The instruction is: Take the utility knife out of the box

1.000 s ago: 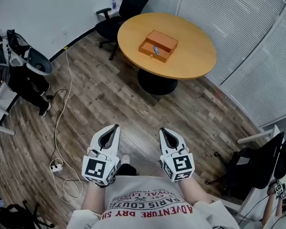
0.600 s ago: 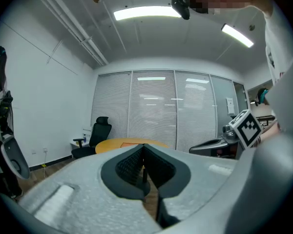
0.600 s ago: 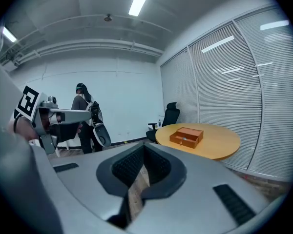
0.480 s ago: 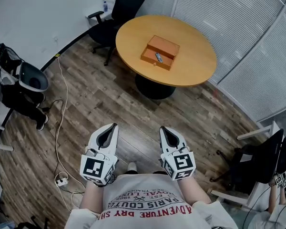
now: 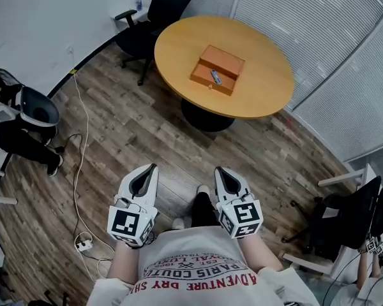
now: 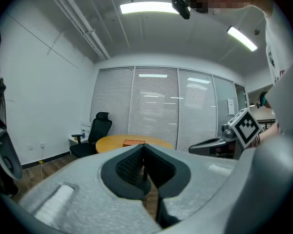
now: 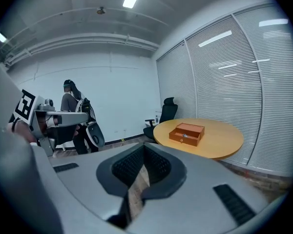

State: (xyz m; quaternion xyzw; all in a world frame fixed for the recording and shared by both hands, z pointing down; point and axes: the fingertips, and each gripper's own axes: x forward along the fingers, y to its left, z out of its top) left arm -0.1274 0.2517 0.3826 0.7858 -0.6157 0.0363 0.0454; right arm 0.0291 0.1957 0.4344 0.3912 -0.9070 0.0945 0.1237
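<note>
Left gripper [image 5: 154, 168] is held low in front of the person's shirt, its jaws pressed together with nothing between them, as the left gripper view shows [image 6: 143, 147]. Just to its right, the right gripper [image 5: 217, 170] is likewise closed tight and empty [image 7: 144, 148]. Both point across the wood floor [image 5: 134, 126] toward the table [image 5: 262, 88], well apart from it.

At far left a cable [image 5: 76, 164] runs over the floor to a power strip [image 5: 84, 244]. A black chair [image 5: 159, 11] stands at the table's far left edge. On the round table sits the open orange box [image 5: 226, 58], and the knife [image 5: 216, 77] lies inside its nearer half. Blinds [image 5: 319, 30] cover the wall to the right.
</note>
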